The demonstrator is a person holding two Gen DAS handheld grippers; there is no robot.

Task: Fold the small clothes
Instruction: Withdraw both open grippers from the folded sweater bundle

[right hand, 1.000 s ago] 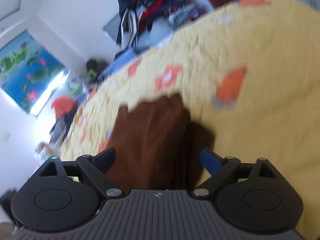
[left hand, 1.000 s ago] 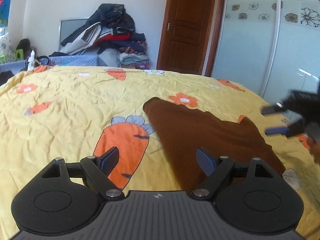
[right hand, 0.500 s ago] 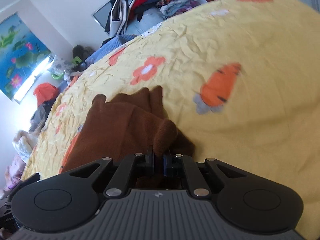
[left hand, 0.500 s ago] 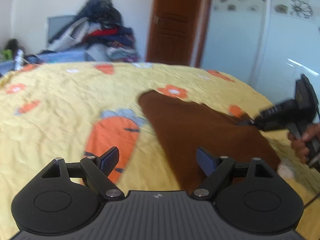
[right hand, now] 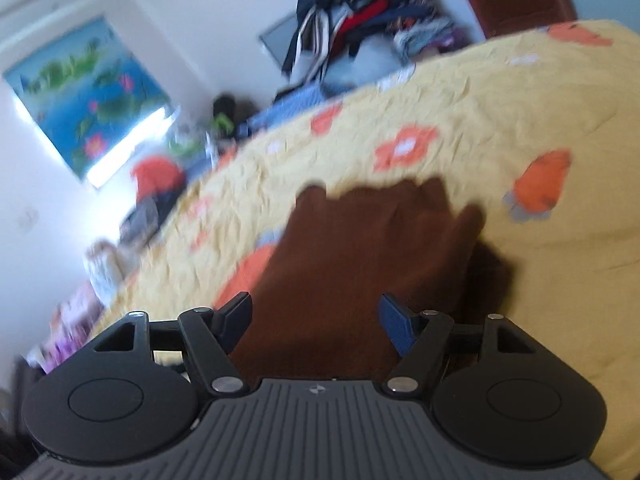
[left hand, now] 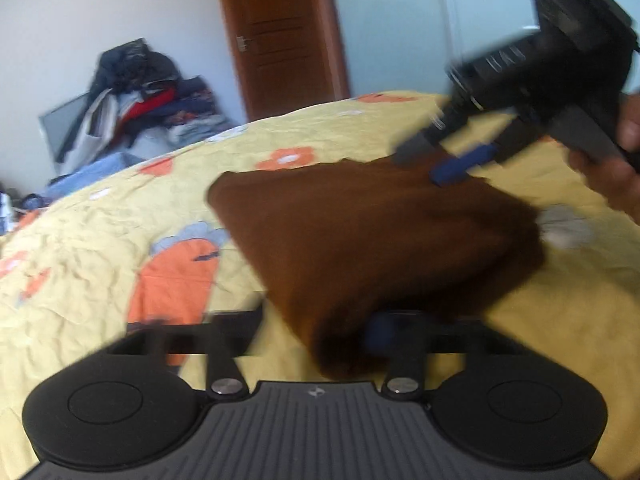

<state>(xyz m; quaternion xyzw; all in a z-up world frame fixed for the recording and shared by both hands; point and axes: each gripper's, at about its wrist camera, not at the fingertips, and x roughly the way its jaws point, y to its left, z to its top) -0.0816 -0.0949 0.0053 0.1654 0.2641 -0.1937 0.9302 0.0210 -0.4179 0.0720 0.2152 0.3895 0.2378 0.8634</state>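
Note:
A brown garment (left hand: 380, 240) lies partly folded on the yellow carrot-print bedspread (left hand: 80, 248). My left gripper (left hand: 316, 332) is blurred at the garment's near corner. Its jaws are closing with that corner between them; the right pad touches the cloth, while the left pad still stands clear. A hand holds my right gripper (left hand: 428, 162) over the garment's far right edge. In the right wrist view the right gripper (right hand: 316, 320) is opening over the brown garment (right hand: 360, 260), and its pads press on nothing.
A heap of clothes (left hand: 144, 92) is stacked past the far side of the bed, beside a brown door (left hand: 280, 32). A pale wardrobe (left hand: 400, 20) stands at the right. A blue poster (right hand: 88, 96) hangs on the left wall, with clutter (right hand: 156, 184) below it.
The left gripper came forward and down onto the garment's near corner, rolled, and began closing. The right gripper, shut on a fold half a second ago, has let go and spread.

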